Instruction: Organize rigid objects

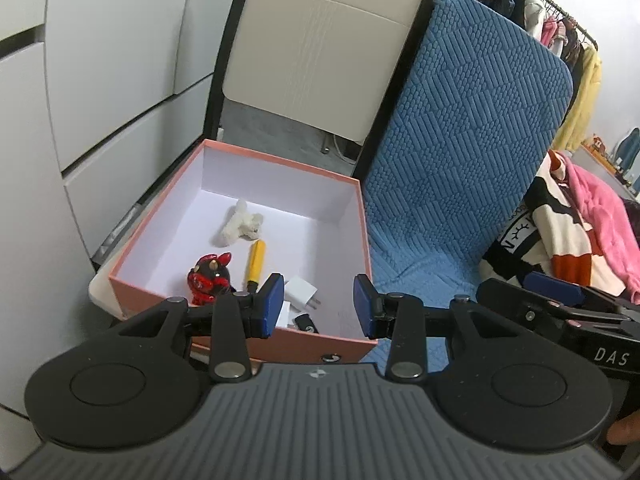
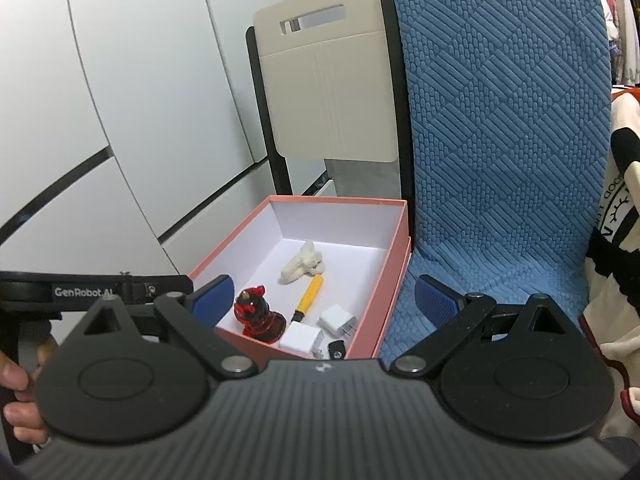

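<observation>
An open pink box with a white inside sits on a blue seat. In it lie a red and black figurine, a yellow-handled tool, a fluffy white toy, white plug adapters and a small black item. My left gripper hovers open and empty over the box's near edge. My right gripper stands open and empty just before the box, its fingers wide apart.
A blue quilted chair back rises right of the box. A cream folding panel leans behind. White cabinet doors stand left. Clothes lie at right. A hand shows at lower left.
</observation>
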